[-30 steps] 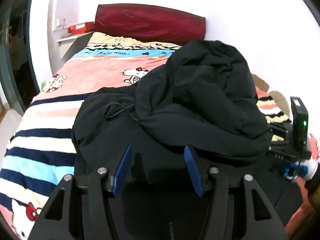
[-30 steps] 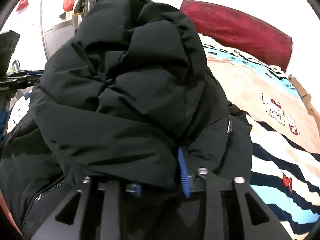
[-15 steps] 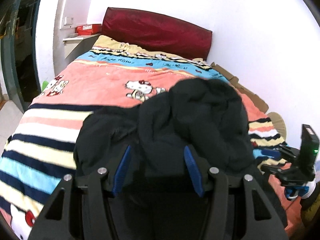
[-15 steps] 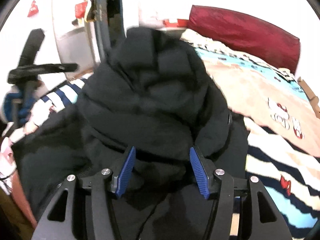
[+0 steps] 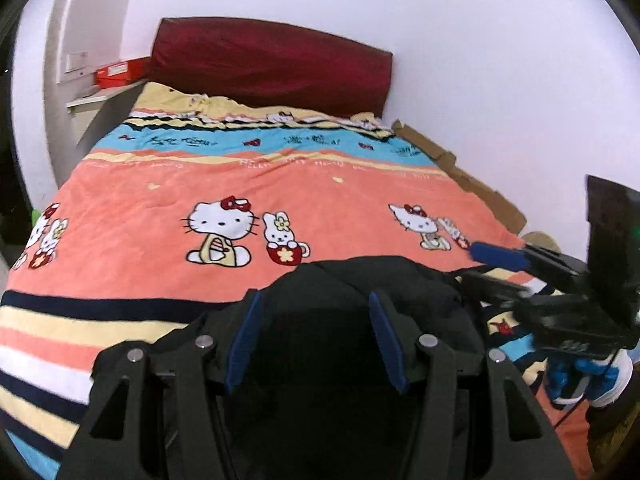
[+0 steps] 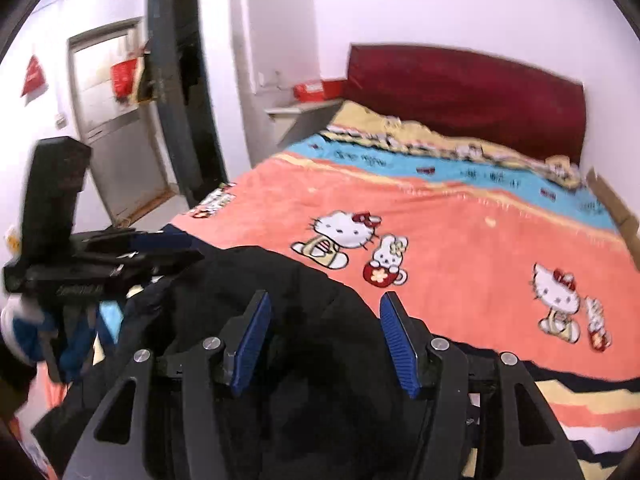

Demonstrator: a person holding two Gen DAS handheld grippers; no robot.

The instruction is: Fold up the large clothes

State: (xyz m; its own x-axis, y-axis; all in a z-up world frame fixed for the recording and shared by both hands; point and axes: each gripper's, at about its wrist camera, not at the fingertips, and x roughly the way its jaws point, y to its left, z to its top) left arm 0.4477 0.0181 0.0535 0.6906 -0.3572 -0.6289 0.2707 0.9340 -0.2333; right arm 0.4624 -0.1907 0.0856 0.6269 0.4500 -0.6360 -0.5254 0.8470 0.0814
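- Black jacket (image 5: 360, 292) lies bunched low at the bottom centre of both wrist views, on the near end of the bed.
- Left gripper (image 5: 314, 334) hangs over the jacket, jaws wide, nothing between its blue pads (image 5: 242, 340).
- Right gripper (image 6: 326, 334) likewise stands wide apart above the dark cloth, holding nothing.
- Cartoon-cat blanket (image 5: 280, 184) fills mid-frame; a dark red headboard (image 5: 272, 64) sits upper centre against the white wall (image 5: 480, 40).
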